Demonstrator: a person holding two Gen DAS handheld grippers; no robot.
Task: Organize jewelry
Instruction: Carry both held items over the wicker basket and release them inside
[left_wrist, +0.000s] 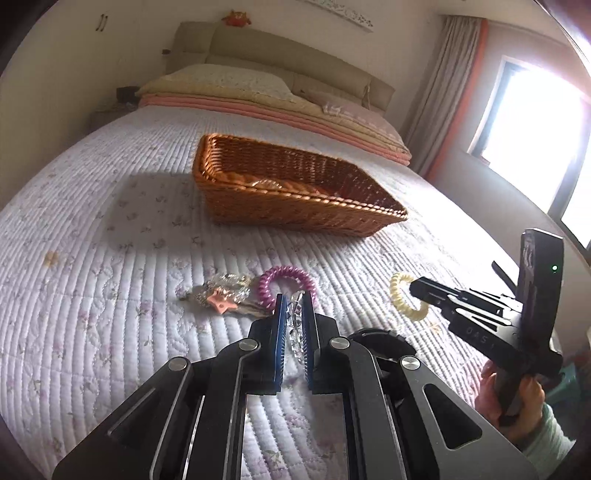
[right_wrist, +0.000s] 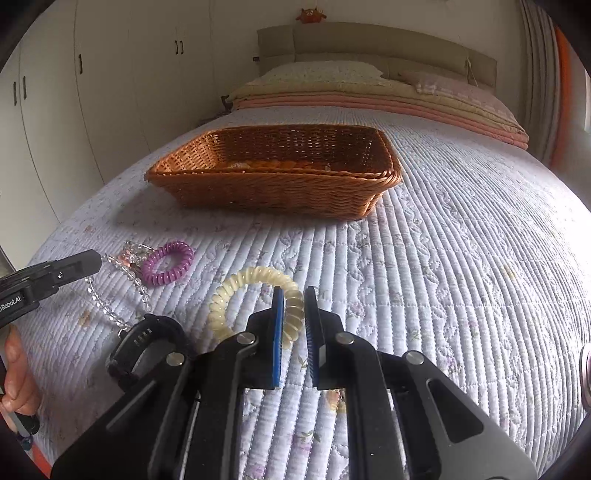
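Wicker, brown, rectangular basket (right_wrist: 273, 173) sits ahead of both tools on quilted white bed (right_wrist: 461, 258). Left tool (left_wrist: 293, 306) clenched on clear crystal bead bracelet (left_wrist: 295, 325); purple spiral hair tie (left_wrist: 286, 282) just beyond its tips. Right tool (right_wrist: 293, 301) straddles pale yellow spiral hair tie (right_wrist: 255, 301), blue pads near the coil, grip not certain.

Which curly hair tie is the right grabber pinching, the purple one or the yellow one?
The pale yellow coil tie. The right gripper has its fingers closed around that ring's side, while the purple coil tie lies apart, nearer the left gripper.
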